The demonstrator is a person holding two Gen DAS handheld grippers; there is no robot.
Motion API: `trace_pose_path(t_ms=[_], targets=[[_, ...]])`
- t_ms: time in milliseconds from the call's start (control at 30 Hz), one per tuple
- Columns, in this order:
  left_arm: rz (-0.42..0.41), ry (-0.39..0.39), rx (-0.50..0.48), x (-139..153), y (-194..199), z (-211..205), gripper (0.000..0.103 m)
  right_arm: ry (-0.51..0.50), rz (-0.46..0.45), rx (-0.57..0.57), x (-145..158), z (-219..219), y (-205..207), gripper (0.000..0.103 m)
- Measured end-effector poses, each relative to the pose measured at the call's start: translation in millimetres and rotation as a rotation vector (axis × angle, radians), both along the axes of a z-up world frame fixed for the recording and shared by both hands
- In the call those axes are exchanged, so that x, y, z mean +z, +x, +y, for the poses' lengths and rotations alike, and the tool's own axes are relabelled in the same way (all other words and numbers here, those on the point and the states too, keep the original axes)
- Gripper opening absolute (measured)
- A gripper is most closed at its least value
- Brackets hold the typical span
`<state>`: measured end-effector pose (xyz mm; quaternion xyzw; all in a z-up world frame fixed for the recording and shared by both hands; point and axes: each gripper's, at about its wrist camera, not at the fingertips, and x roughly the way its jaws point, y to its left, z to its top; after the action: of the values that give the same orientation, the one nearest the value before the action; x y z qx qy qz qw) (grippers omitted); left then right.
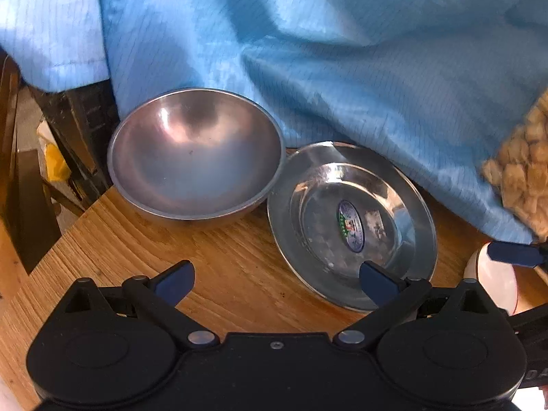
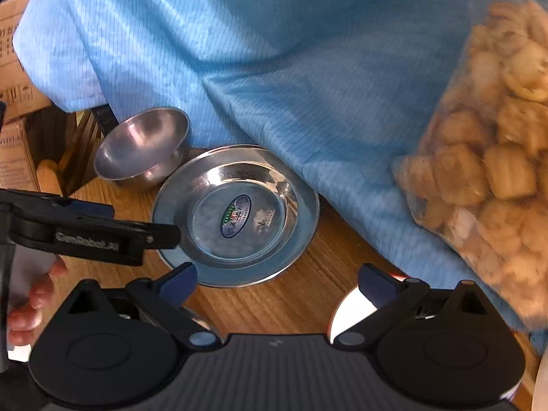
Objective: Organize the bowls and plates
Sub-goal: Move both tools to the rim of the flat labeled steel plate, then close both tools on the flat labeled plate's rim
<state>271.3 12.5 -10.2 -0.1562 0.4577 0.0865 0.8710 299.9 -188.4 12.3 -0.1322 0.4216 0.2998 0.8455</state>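
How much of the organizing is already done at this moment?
Nothing looks done: the round steel bowl and the flat steel plate with sticker lie side by side, unstacked, on the wooden table. Both the left claw and the right claw are open and empty. Stacking remains.

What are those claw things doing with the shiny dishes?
A person in a blue coat holds a claw-like gripper in each hand. Both the left gripper and the right gripper are open and hold nothing. A metal bowl and a metal plate sit side by side on the wooden table, not stacked yet. A bag of snacks lies on the right.
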Motion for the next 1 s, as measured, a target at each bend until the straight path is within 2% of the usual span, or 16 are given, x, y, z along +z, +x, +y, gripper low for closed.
trace_pose_path(t_ms=[133,233,400,533,600,633,667,700,733,767,800,833,1000], targets=[[-0.012,-0.017,0.038,0,0,5,0.102,-0.01,0.043,0.0,-7,4,12,0.1],[-0.006,-0.045,0.063,-1,1,7,0.1,0.03,0.073,-0.034,-6,7,16,0.096],[-0.021,-0.085,0.082,0,3,9,0.095,0.009,0.036,-0.029,-9,17,18,0.088],[-0.02,-0.104,0.072,-2,7,7,0.083,-0.001,0.055,-0.052,-18,21,29,0.08],[-0.013,-0.119,0.07,-4,9,7,0.071,-0.01,0.062,-0.081,-24,22,33,0.075],[-0.012,-0.126,0.064,-4,11,7,0.059,-0.016,0.063,-0.087,-27,25,34,0.073],[-0.011,-0.126,0.059,-4,11,6,0.049,-0.02,0.066,-0.092,-30,26,35,0.066],[-0.006,-0.13,0.053,-5,13,5,0.045,-0.019,0.069,-0.095,-32,26,35,0.057],[-0.004,-0.133,0.047,-5,14,4,0.041,-0.016,0.063,-0.098,-32,26,34,0.054],[-0.004,-0.136,0.043,-5,13,4,0.036,-0.014,0.054,-0.095,-32,26,33,0.046],[-0.002,-0.139,0.039,-6,14,3,0.032,-0.01,0.049,-0.089,-32,26,33,0.041],[0.003,-0.14,0.035,-6,14,3,0.025,-0.011,0.047,-0.094,-32,26,32,0.04],[-0.009,-0.126,0.033,-3,8,2,0.024,0.007,0.066,-0.107,-27,20,25,0.039]])
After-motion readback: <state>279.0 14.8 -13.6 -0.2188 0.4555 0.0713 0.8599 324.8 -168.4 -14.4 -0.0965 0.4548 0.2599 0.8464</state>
